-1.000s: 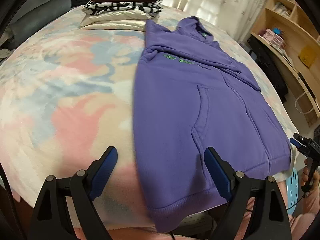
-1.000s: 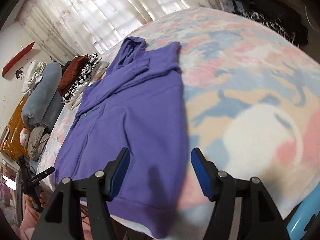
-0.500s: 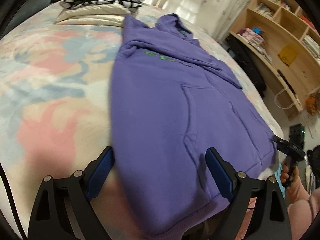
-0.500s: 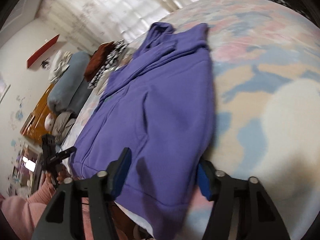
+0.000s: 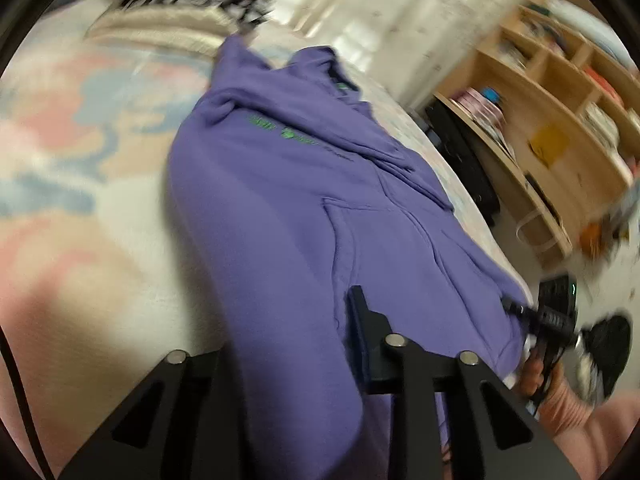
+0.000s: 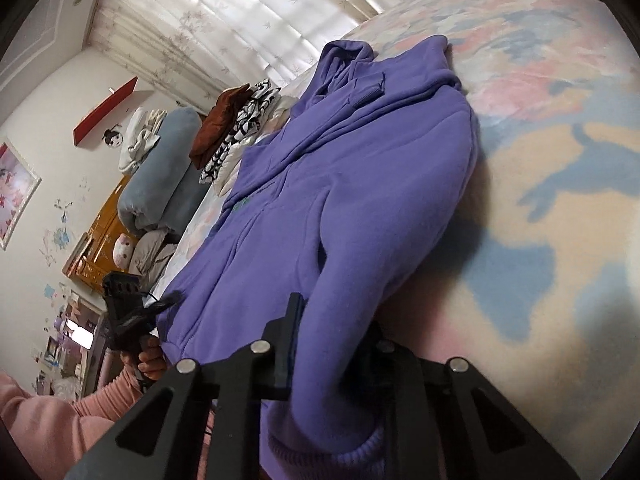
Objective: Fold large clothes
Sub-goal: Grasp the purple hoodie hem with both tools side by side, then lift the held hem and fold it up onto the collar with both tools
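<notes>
We see the purple hoodie (image 5: 288,216) lying face up on the pastel bedspread (image 5: 80,208), sleeves folded across its chest. Our left gripper (image 5: 296,344) and right gripper (image 6: 332,344) each pinch its bottom hem, though blur softens the left view.

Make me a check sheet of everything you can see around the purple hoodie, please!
Surface: bed under a pastel patchwork blanket.
Job's things: purple hoodie lying front up, hood toward the curtains, hem bunched at the near bed edge.
Clutter: stack of folded clothes beyond the hood; rolled grey bedding beside it.
Grippers: left gripper and right gripper, jaws closed on the hoodie's two hem corners.
Cables: thin black lead at the left wrist view's edge.
Surroundings: white curtains, wooden shelves, orange cabinet, red wall shelf.
</notes>
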Available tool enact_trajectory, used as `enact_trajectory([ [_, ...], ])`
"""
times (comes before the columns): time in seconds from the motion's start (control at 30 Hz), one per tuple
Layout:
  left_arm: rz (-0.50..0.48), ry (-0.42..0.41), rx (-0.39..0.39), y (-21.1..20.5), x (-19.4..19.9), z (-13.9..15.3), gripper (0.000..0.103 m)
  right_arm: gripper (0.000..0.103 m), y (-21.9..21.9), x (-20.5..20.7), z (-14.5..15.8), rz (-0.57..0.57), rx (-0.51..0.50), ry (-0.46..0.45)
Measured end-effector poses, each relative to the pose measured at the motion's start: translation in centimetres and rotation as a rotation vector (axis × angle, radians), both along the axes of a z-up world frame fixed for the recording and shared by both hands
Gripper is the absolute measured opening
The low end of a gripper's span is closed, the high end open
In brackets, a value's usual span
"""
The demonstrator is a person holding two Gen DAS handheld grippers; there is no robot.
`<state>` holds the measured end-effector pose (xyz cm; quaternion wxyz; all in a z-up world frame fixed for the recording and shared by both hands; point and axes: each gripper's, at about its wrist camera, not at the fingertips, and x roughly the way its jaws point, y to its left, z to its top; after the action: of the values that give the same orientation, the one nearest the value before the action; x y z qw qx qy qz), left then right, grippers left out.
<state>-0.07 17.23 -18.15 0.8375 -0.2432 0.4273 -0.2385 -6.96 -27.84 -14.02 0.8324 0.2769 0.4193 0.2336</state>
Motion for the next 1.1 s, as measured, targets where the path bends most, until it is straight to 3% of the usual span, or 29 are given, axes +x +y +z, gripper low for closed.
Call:
enact_trajectory([
  [0.13,0.055,-0.006,0.038,-0.5,-0.7,1.4,0.012,0.014,0.1,-0.8,1.4,-0.022,-0.012,-0.042],
  [0.47,0.05,-0.06,0.1,-0.5,-4.8,6.4,0.009,0.011,-0.1,-3.9,5.5,-0.02,-0.01,-0.163],
  [0.73,0.021,0.023,0.125,0.4,-8.7,6.5,0.01,0.011,0.2,-8.0,6.5,0.042,-0.088,-0.1],
  [0.9,0.04,0.076,0.041,1.5,-7.4,6.0,0.01,0.012,-0.5,-7.6,5.6,0.024,-0.066,-0.051],
  [1.0,0.061,0.077,-0.047,2.6,-5.5,6.8,0.011,0.012,-1.1,-6.0,5.7,0.0,-0.003,-0.032],
  [1.1,0.086,0.041,-0.077,2.8,-3.4,8.4,0.011,0.014,-1.9,-3.6,6.4,-0.032,0.097,-0.026],
])
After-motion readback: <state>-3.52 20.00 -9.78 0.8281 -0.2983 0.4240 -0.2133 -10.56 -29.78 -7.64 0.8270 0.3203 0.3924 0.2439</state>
